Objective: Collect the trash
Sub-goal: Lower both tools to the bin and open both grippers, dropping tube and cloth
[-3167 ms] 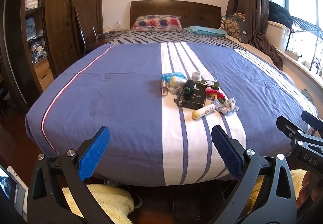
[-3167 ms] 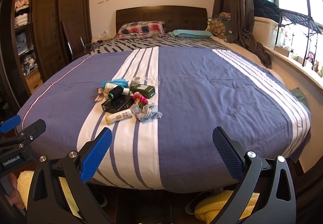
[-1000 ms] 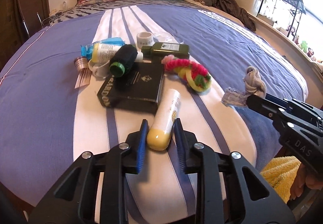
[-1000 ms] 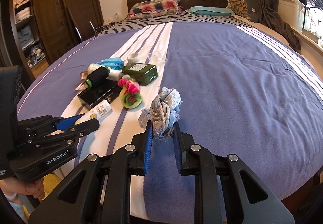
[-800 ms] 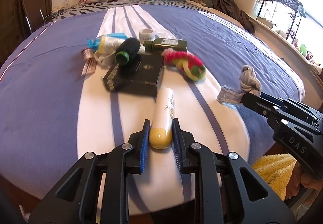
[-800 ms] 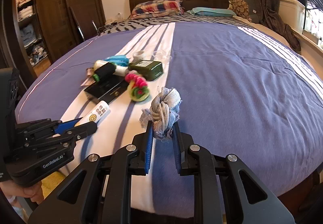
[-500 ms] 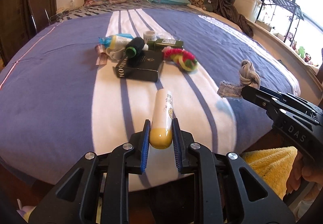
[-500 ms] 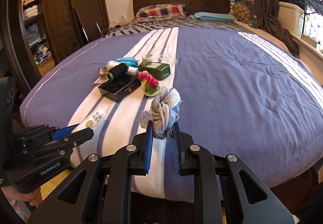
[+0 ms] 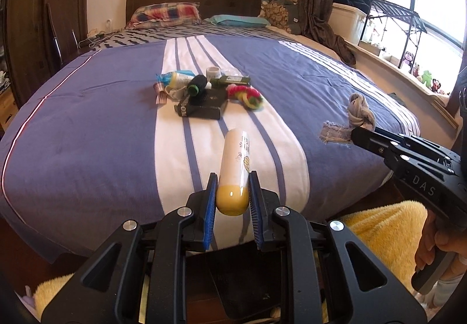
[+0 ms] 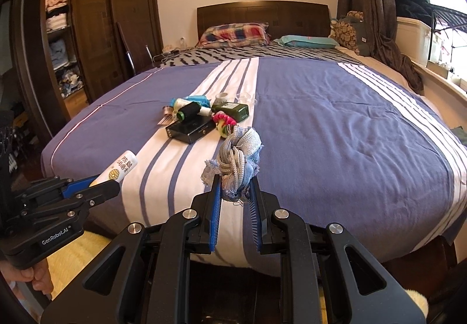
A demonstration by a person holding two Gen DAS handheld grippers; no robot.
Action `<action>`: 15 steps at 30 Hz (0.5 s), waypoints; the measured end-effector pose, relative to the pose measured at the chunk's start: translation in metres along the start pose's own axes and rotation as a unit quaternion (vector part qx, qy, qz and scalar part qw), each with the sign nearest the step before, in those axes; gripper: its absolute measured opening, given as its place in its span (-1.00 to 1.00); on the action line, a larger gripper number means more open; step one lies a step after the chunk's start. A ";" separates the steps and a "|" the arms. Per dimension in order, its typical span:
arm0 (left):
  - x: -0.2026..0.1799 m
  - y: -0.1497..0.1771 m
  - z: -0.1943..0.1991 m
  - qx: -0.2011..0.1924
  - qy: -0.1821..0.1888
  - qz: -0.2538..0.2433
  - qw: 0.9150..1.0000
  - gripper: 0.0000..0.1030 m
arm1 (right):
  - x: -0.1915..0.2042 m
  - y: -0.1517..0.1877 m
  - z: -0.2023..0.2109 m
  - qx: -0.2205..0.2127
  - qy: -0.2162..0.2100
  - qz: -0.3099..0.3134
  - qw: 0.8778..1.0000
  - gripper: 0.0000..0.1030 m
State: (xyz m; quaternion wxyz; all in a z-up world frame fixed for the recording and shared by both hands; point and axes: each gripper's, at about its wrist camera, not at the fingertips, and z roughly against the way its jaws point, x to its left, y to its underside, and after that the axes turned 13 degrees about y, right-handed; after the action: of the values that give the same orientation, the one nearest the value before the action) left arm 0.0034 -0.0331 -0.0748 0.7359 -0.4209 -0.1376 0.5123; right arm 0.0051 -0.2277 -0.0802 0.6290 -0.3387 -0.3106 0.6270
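My left gripper (image 9: pixel 232 192) has its blue-padded jaws closed tight on the yellow-capped end of a white cylindrical bottle (image 9: pixel 235 162), which points straight out ahead along the fingers. My right gripper (image 10: pixel 233 192) is level and alongside it, clamped on a knotted bundle of grey-blue frayed cloth (image 10: pixel 238 159). In each view my hand (image 9: pixel 439 248) wraps the other gripper's handle.

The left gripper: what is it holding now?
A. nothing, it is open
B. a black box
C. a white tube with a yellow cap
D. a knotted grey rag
C: the left gripper is shut on the white tube, clamped at its yellow cap, clear of the bed; the grey rag is in the right gripper, and the black box lies on the bed.
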 end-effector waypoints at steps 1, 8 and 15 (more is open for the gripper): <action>-0.002 0.004 0.002 0.001 0.001 0.001 1.000 -0.62 | -0.001 0.003 0.002 0.002 0.000 0.001 1.000 -0.63; -0.003 0.032 -0.003 0.030 0.010 0.014 0.999 -0.62 | -0.005 0.029 -0.001 0.041 -0.011 0.002 0.999 -0.63; 0.006 0.063 -0.025 0.079 0.009 0.038 0.996 -0.62 | 0.007 0.059 -0.021 0.097 -0.031 0.009 0.995 -0.63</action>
State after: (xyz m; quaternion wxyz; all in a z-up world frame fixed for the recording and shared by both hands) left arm -0.0183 -0.0322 -0.1396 0.7476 -0.3713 -0.0741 0.5456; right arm -0.0116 -0.2225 -0.1407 0.6436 -0.2591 -0.2641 0.6700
